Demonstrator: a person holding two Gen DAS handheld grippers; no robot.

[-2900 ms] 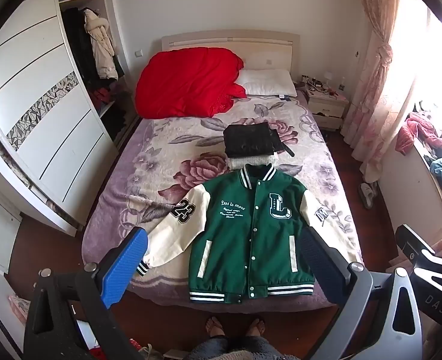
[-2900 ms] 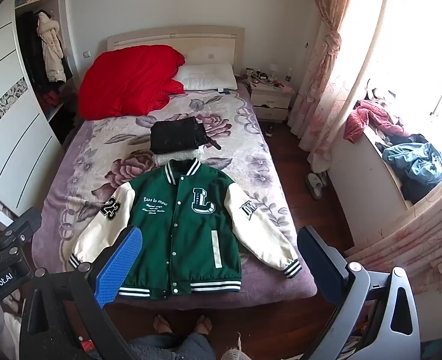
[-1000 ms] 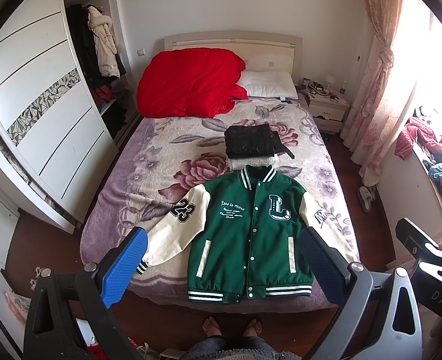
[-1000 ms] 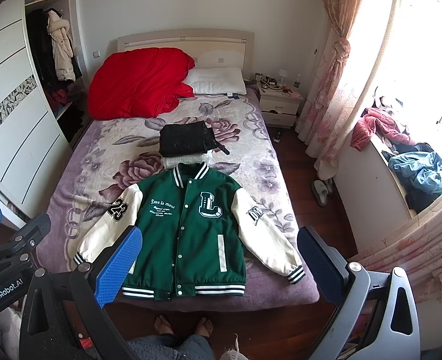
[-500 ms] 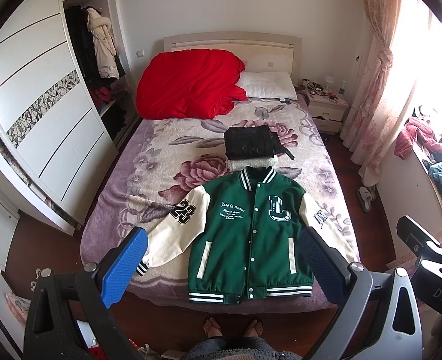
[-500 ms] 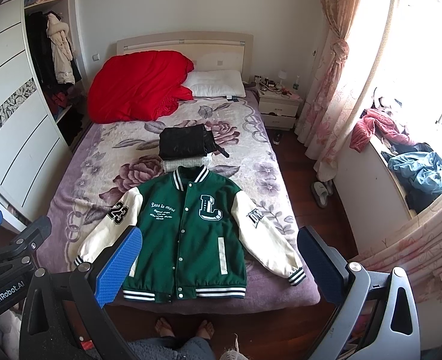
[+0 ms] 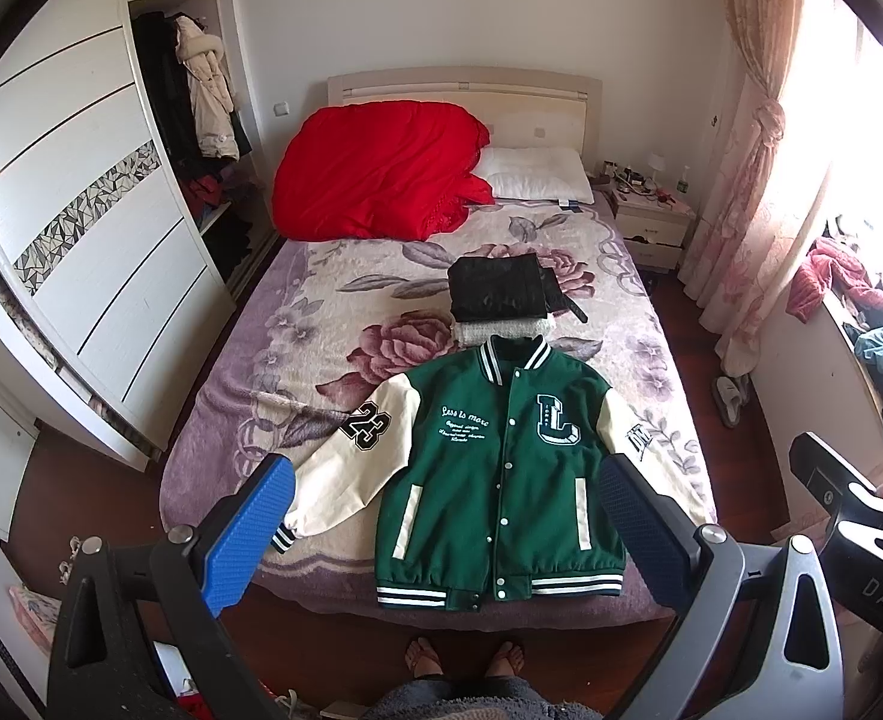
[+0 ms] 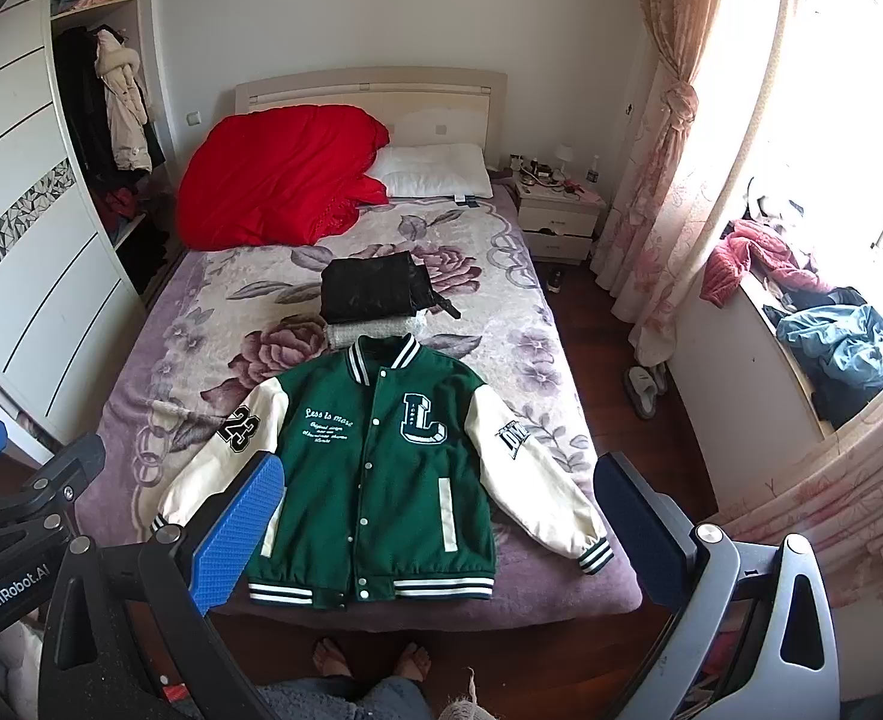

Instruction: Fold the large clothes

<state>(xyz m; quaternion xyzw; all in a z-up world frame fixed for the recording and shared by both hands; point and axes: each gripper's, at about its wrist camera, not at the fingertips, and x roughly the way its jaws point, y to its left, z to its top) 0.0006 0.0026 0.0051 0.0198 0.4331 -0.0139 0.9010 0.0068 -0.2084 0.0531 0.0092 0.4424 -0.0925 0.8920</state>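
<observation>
A green varsity jacket [image 7: 501, 468] [image 8: 375, 468] with cream sleeves lies flat, front up and buttoned, at the foot of the bed, both sleeves spread outward. Beyond its collar sits a stack of folded clothes, black on top [image 7: 497, 295] [image 8: 371, 289]. My left gripper [image 7: 441, 531] is open and held high above the foot of the bed, nothing between its fingers. My right gripper [image 8: 438, 531] is open and empty too, at about the same height. A person's bare feet [image 7: 462, 657] stand at the bed's foot.
The bed has a floral blanket [image 7: 345, 324], a red duvet [image 7: 375, 171] and a white pillow [image 7: 534, 180] at the head. A white wardrobe [image 7: 81, 228] stands left. A nightstand [image 7: 651, 222], curtains [image 8: 669, 138] and clothes on a window ledge [image 8: 831, 336] are right.
Both views have drifted slightly; the bed and jacket sit a little differently in frame. The jacket lies as before and both grippers stay open.
</observation>
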